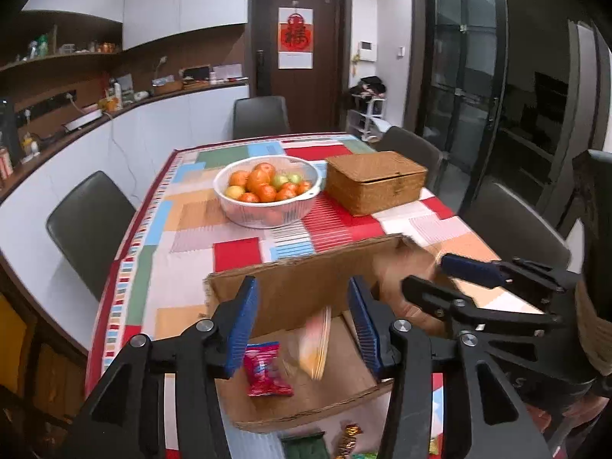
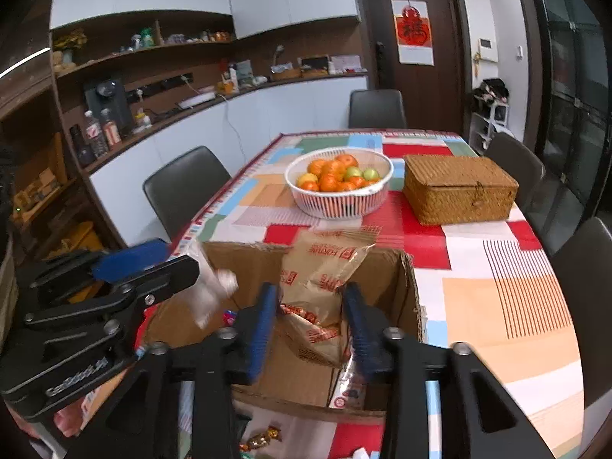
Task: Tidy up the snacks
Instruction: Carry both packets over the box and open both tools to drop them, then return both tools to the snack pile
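2 hand-held grippers hang over an open cardboard box (image 1: 306, 294) on a patchwork tablecloth (image 1: 183, 229), both pointed down into it. The left gripper (image 1: 302, 329) stands spread, pads clear of a blurred orange-and-clear packet (image 1: 315, 344) between its jaws, apparently dropping toward the box floor beside a crinkly red-and-pink packet (image 1: 266, 371). The right gripper (image 2: 310, 329) is likewise spread around a tan paper-look bag (image 2: 321, 279) printed in red, which leans on the far wall of the box; its pads seem not to press it.

Judged from here, good practice is letting each snack settle fully inside the corrugated walls before withdrawing. A ribbed white fruit basket (image 2: 340, 202) and a woven lidded box (image 2: 459, 191) sit farther off. Loose foil-wrapped sweets (image 2: 264, 440) wait on the near side.
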### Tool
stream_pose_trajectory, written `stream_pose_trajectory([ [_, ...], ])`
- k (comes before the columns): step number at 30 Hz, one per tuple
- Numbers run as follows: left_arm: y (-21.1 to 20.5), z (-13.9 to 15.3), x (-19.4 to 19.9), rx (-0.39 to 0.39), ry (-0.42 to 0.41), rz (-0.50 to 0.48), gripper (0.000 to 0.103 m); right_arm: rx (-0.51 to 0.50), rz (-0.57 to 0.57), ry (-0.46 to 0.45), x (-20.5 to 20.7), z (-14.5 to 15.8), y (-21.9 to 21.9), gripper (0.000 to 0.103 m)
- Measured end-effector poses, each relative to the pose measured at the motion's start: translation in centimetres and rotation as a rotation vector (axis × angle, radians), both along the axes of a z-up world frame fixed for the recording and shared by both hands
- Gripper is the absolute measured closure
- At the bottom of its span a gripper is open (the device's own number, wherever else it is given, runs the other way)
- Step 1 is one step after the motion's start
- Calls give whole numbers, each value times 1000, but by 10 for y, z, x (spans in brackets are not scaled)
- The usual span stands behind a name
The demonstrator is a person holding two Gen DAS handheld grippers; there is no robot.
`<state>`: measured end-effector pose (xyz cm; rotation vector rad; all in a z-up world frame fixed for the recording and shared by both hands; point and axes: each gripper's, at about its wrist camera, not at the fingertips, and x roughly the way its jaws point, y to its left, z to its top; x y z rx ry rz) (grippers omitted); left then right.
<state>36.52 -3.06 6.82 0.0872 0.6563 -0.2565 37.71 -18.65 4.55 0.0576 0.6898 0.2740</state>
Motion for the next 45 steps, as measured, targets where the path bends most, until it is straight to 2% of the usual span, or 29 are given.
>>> stream_pose_trajectory([
  [2, 4, -2, -5, 5, -4, 11, 55, -11, -8, -3, -2, -1, 0, 54],
  [7, 13, -1, -29, -3, -16, 34, 47, -47, 7, -28, -16, 4, 6, 52],
  [12, 16, 0, -60, 14, -25, 42, 41, -69, 31, -84, -48, 12, 11, 49],
  [18, 20, -5, -97, 10, -21, 49, 40, -87, 57, -90, -78, 10, 15, 46],
  [26, 22, -21, -136, 32, -23, 57, 35, -108, 78, -53, -110, -12, 13, 43],
  [36, 27, -60, -161, 41, 73, 85, 35, -156, 89, 28, -133, -49, 11, 42],
  [45, 25, -97, -174, 71, 160, 81, 35, -211, 108, 138, -148, -88, 10, 42],
])
